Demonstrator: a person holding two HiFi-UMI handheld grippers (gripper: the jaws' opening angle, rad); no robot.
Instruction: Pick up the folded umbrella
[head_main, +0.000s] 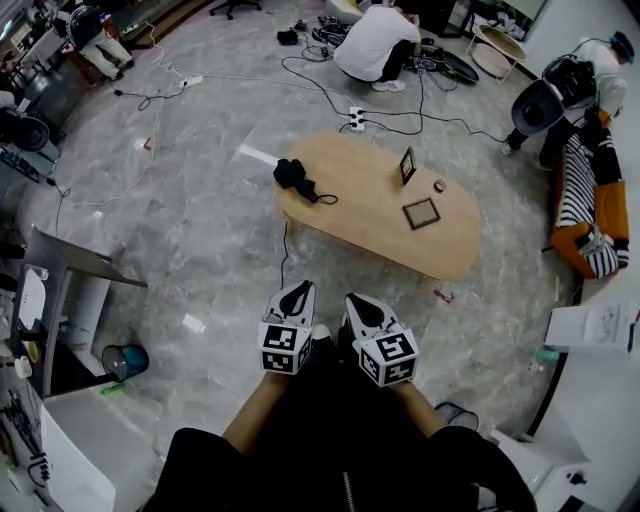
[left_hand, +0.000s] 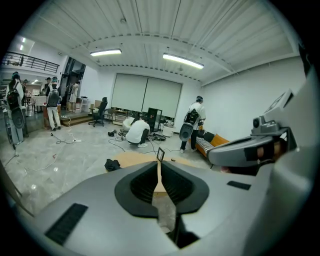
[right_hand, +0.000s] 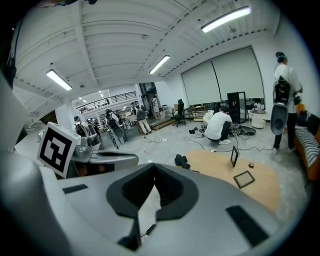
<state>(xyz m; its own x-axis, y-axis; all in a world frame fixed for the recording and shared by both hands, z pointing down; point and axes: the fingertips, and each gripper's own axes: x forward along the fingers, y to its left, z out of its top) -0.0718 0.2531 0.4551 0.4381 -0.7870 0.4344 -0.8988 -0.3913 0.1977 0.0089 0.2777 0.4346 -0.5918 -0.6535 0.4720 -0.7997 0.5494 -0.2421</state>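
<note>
The folded umbrella (head_main: 295, 178) is a black bundle with a strap, lying on the left end of the oval wooden table (head_main: 450, 250). It also shows in the left gripper view (left_hand: 112, 164) and in the right gripper view (right_hand: 182, 161). My left gripper (head_main: 298, 288) (left_hand: 159, 165) and right gripper (head_main: 358, 300) (right_hand: 154, 166) are side by side close to my body, over the floor, well short of the table. Both point toward the table. Each has its jaws shut, with nothing between them.
On the table are a standing picture frame (head_main: 407, 165), a flat frame (head_main: 421, 213) and a small round object (head_main: 439, 185). Cables and a power strip (head_main: 355, 120) lie beyond it, near a crouching person (head_main: 378, 45). A striped sofa (head_main: 580, 200) is right, a desk (head_main: 60, 290) left.
</note>
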